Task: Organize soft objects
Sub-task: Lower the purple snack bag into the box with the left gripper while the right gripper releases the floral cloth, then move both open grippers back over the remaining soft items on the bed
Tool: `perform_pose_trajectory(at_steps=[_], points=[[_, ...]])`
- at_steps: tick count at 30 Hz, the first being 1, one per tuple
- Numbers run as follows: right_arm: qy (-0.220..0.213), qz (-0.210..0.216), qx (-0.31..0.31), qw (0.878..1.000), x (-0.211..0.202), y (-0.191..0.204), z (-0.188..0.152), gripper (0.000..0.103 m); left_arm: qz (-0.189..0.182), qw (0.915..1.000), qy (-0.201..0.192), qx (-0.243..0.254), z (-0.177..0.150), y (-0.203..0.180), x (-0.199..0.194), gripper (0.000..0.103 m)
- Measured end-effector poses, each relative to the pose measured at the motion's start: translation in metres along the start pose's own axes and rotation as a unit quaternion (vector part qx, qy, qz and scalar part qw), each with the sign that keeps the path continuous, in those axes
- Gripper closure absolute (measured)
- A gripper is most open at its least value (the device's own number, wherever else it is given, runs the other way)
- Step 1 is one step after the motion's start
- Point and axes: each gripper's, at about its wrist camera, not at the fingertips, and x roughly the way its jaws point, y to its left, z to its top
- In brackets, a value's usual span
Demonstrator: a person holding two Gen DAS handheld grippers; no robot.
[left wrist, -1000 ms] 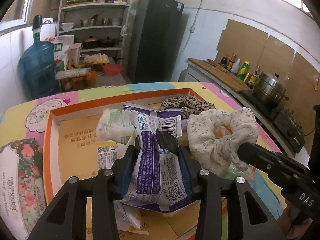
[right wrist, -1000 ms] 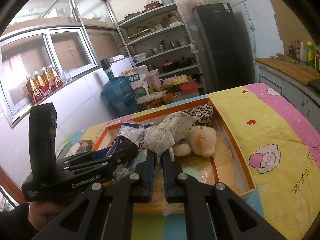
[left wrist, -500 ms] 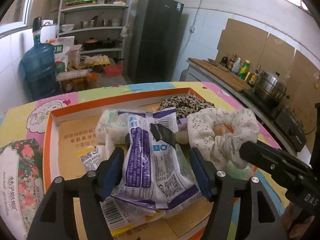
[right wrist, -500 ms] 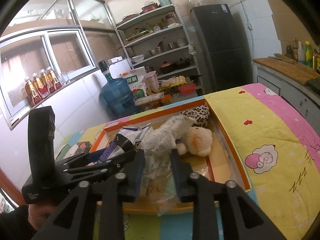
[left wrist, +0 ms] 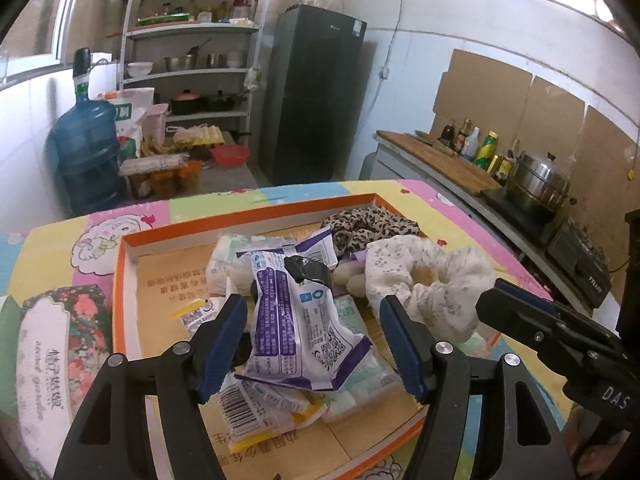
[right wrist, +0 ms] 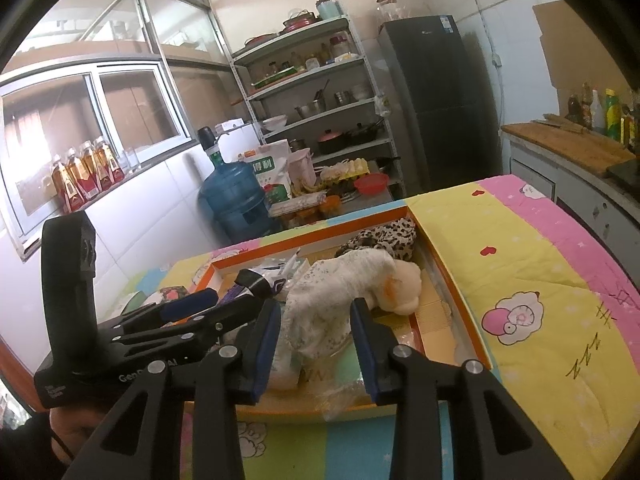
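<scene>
An orange-rimmed cardboard box [left wrist: 248,220] holds several soft things. A purple-and-white packet [left wrist: 288,320] lies on a pile of tissue packs [left wrist: 228,264], between the wide jaws of my left gripper [left wrist: 312,308]. The pads do not touch it, so the gripper is open. My right gripper [right wrist: 316,310] is opening, and a white floral cloth [right wrist: 336,292] sags between its jaws, free of the pads. The cloth drapes over a cream plush toy [right wrist: 400,284]. A leopard-print cloth [left wrist: 368,228] lies at the box's far side.
A flowered tissue pack [left wrist: 60,340] lies outside the box on the left, on the colourful quilted cover [right wrist: 520,260]. Behind stand a blue water jug [left wrist: 86,156], shelves, a dark fridge [left wrist: 316,92] and a counter with a steel pot [left wrist: 536,184].
The left jaws spread wide and let go of the purple packet, which now rests on the pile. The right jaws parted from the floral cloth, which sank onto the plush toy.
</scene>
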Motion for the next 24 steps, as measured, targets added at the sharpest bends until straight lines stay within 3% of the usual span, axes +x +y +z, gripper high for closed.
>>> perform_pose_trajectory(at_steps=[24], points=[[-0.03,-0.013,-0.045,0.998,-0.046,0.053,0.001,0.067,-0.006,0.9985,-0.054,-0.006,-0.008,0.009,-0.078,0.032]])
